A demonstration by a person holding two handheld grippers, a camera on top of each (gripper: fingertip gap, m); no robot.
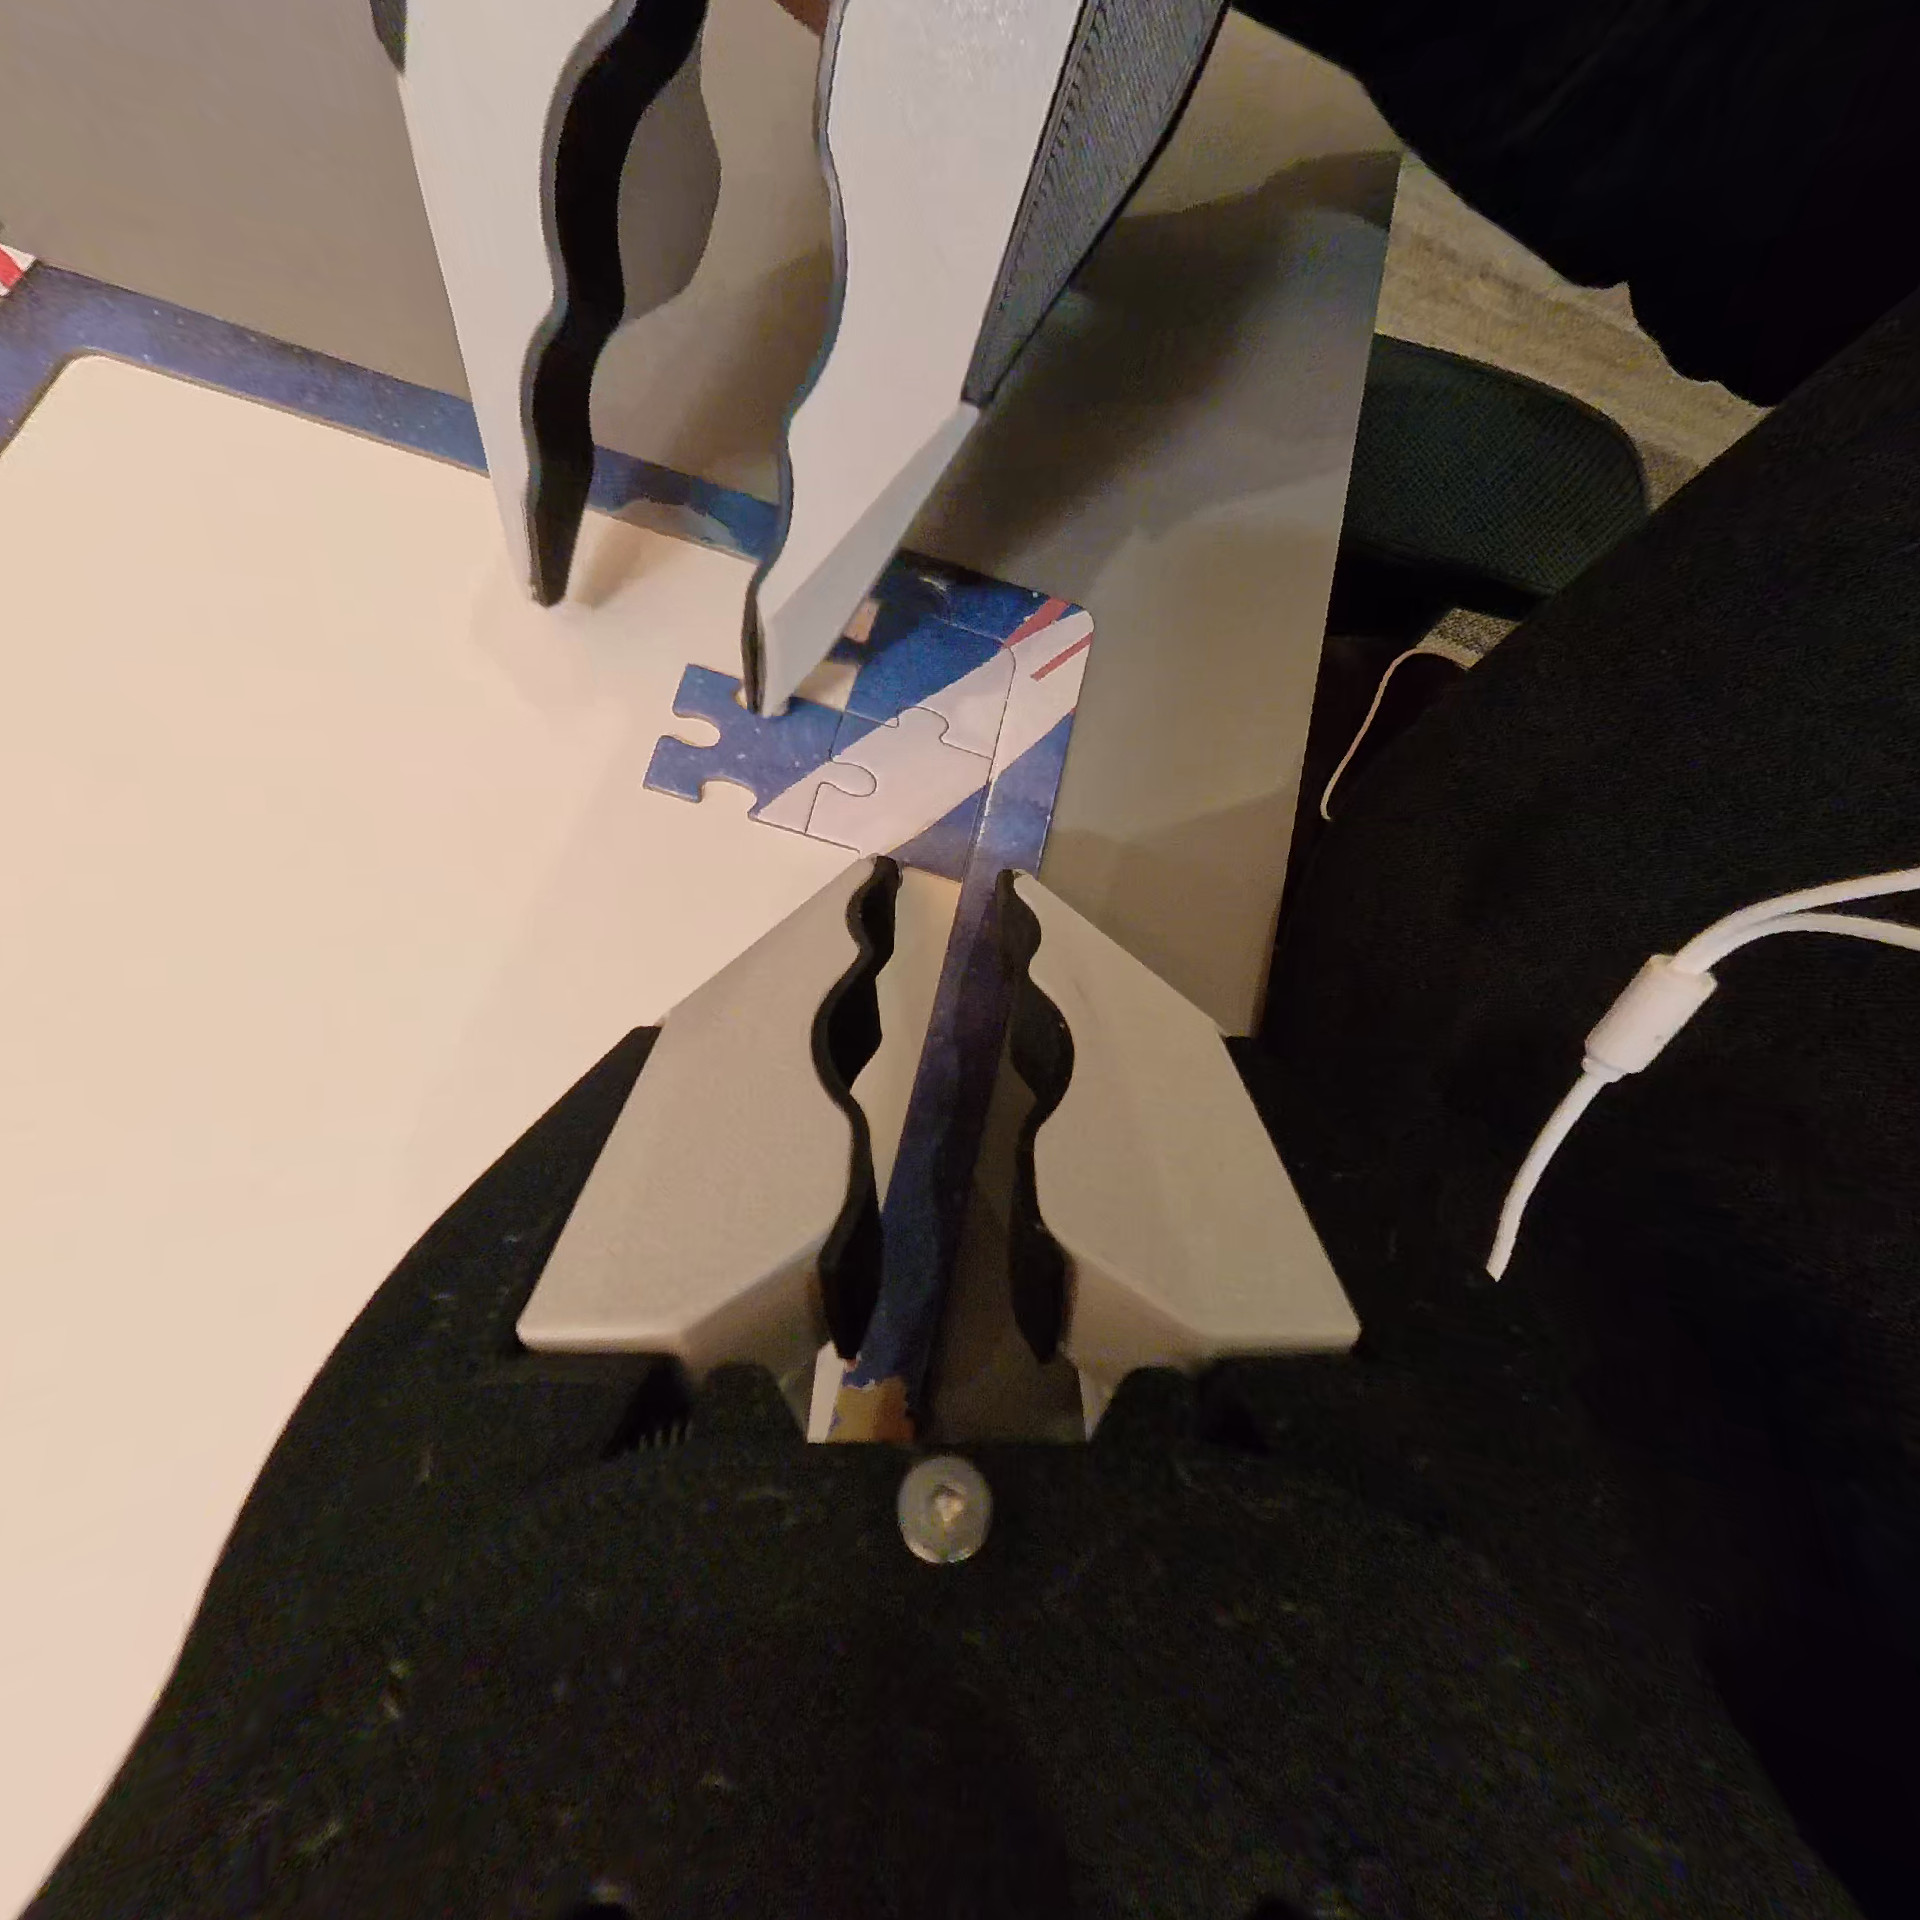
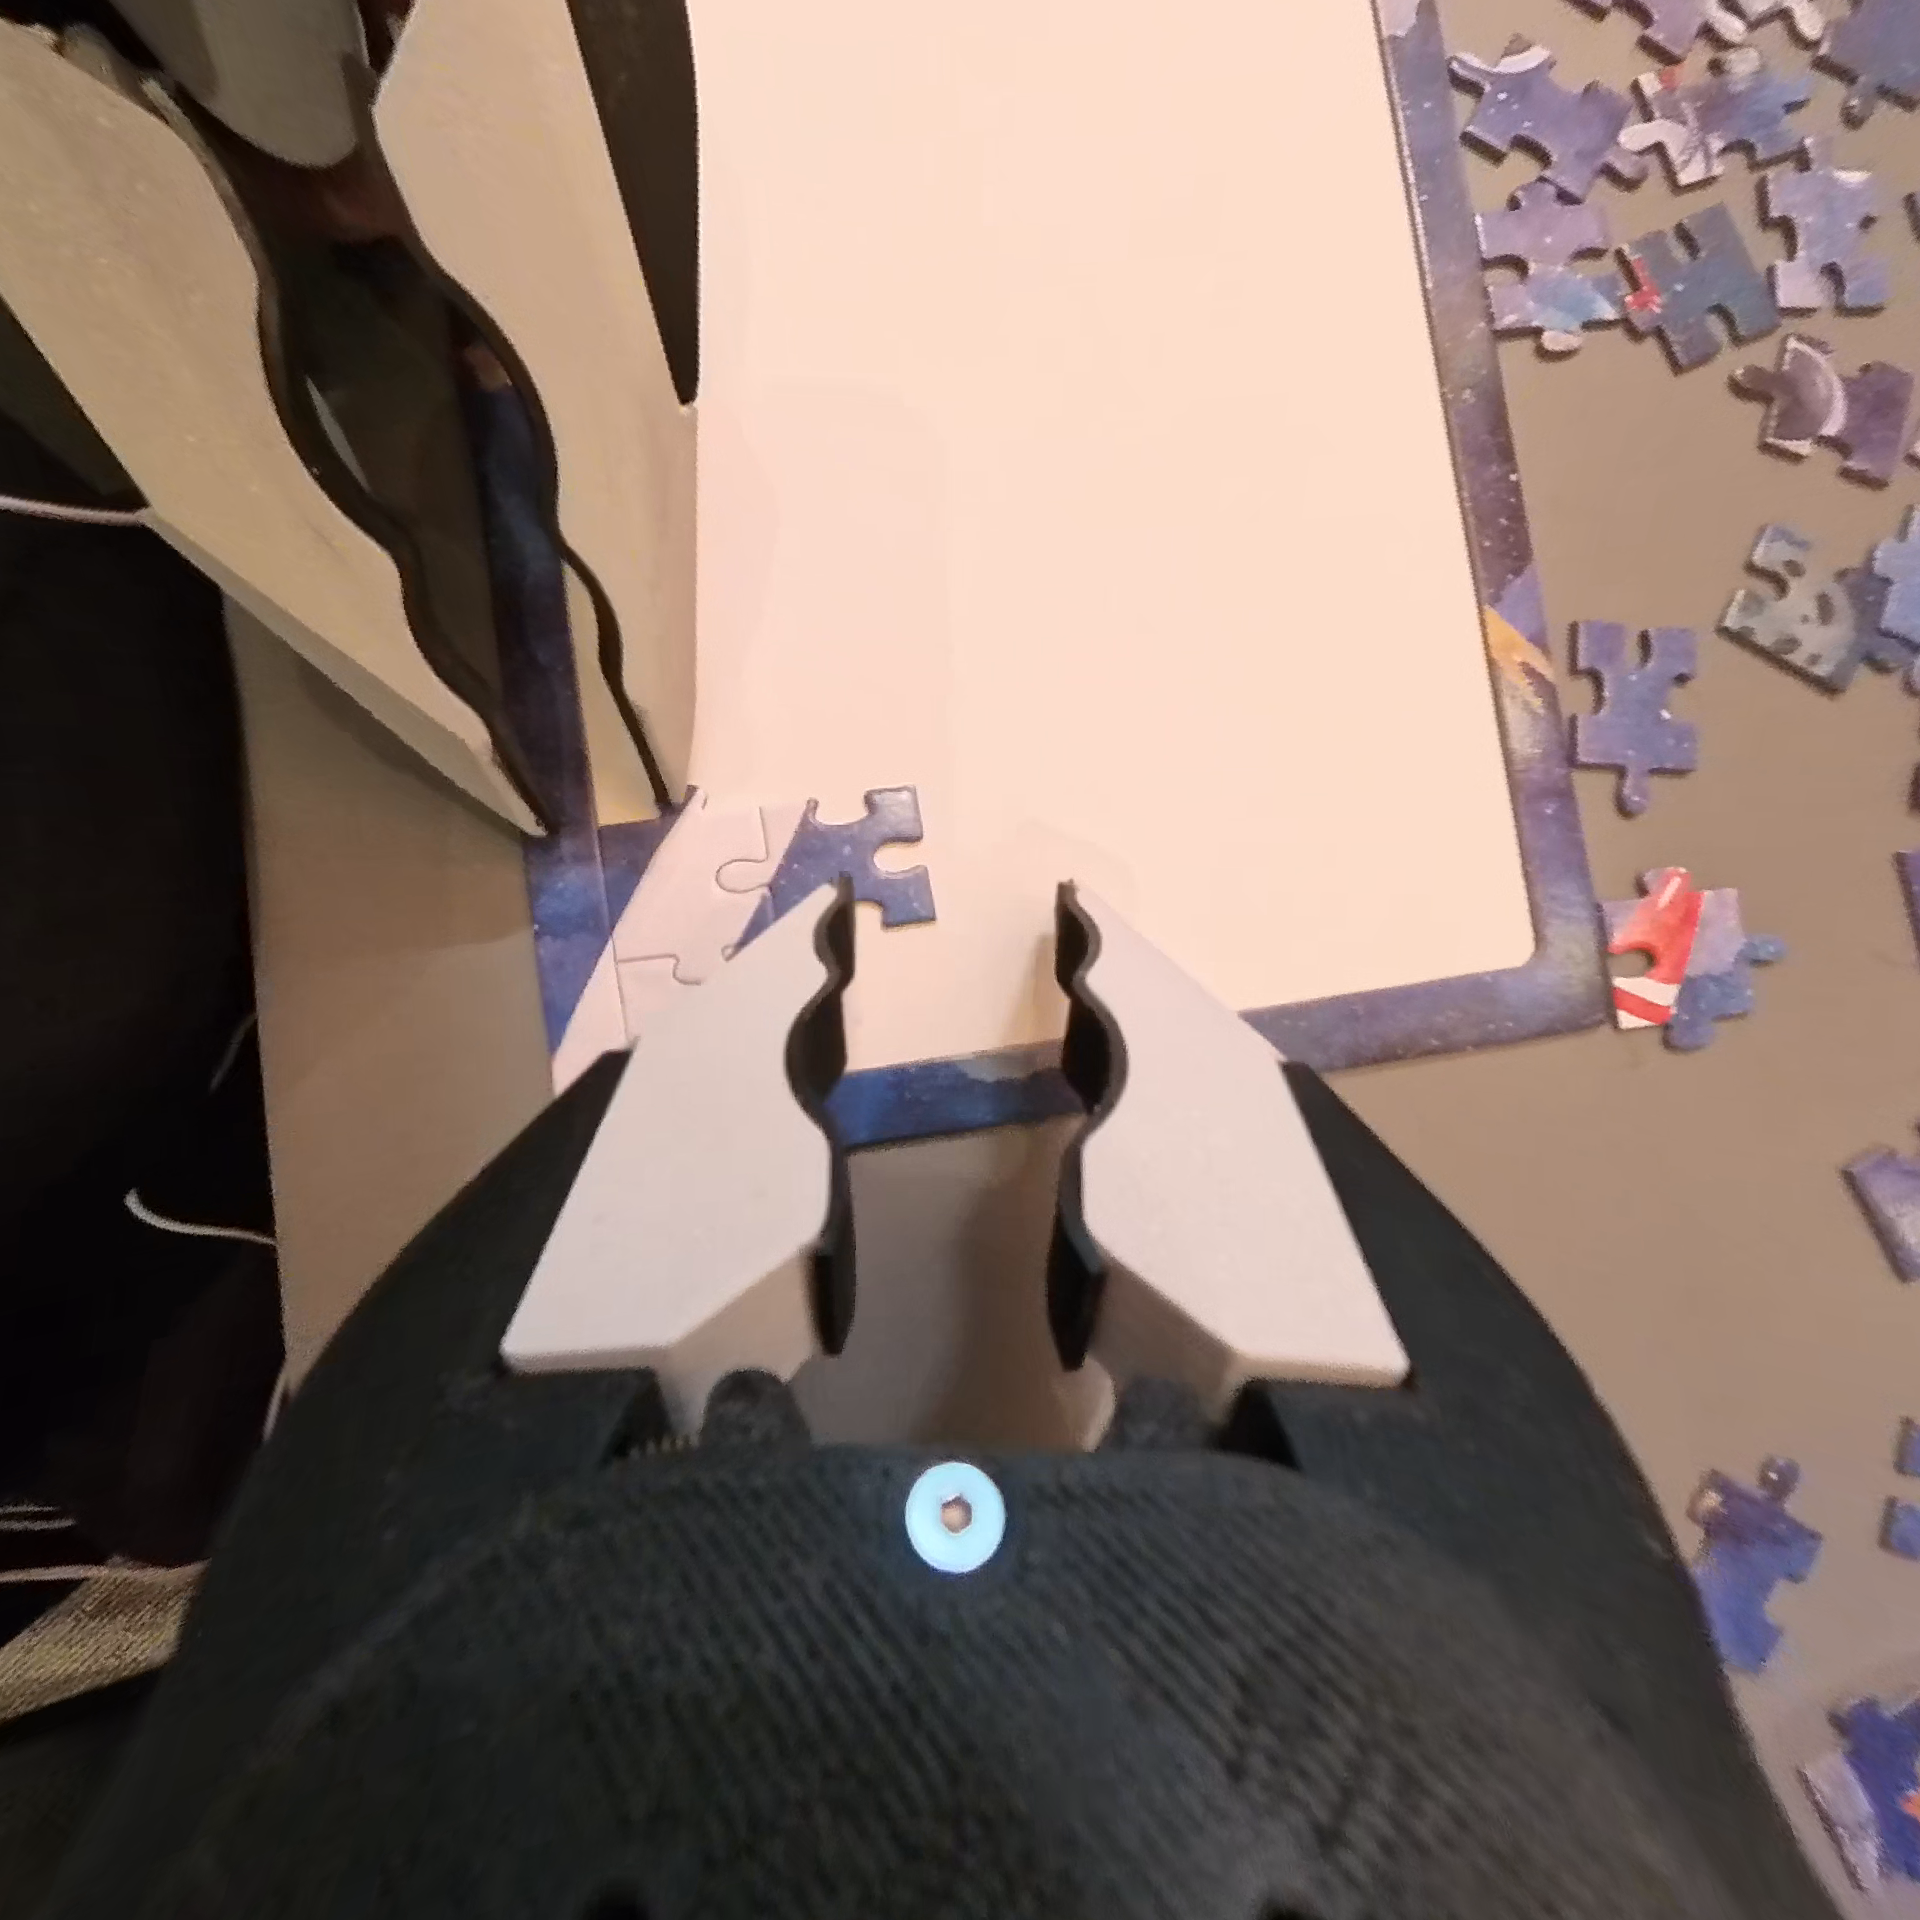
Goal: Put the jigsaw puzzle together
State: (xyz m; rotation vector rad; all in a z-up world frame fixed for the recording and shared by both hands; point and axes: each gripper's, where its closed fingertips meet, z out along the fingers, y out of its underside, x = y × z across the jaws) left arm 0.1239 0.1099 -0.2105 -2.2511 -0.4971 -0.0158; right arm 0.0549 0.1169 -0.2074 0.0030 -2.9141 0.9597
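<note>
I am seating a piece in the corner of the puzzle tray (image 2: 1496, 582). My left hand-held gripper (image 1: 940, 878) is closed on the tray's blue border strip, which runs up between its fingers, pinning the tray to the table (image 1: 1226, 644). My right hand-held gripper (image 2: 951, 899) has its fingers spread apart and holds nothing; in the left wrist view one of its fingertips (image 1: 764, 686) presses down on the blue edge piece (image 1: 727, 748), though I cannot tell how firmly.

Only a small joined cluster (image 1: 904, 758) of blue and white pieces sits in that corner, against the border. The rest of the cream tray floor is bare, and the loose pieces (image 2: 1683, 229) lie scattered on the table beyond the tray's far border, so I judge the job barely begun.

The blue edge piece lies flat. Its long axis runs along the nearer border, and its open socket and knobs face into the bare interior, away from the corner.

Next I should lift the right hand-held gripper off, reach across to the loose pile for a piece whose knob suits that socket, and keep the left grip steady.
</note>
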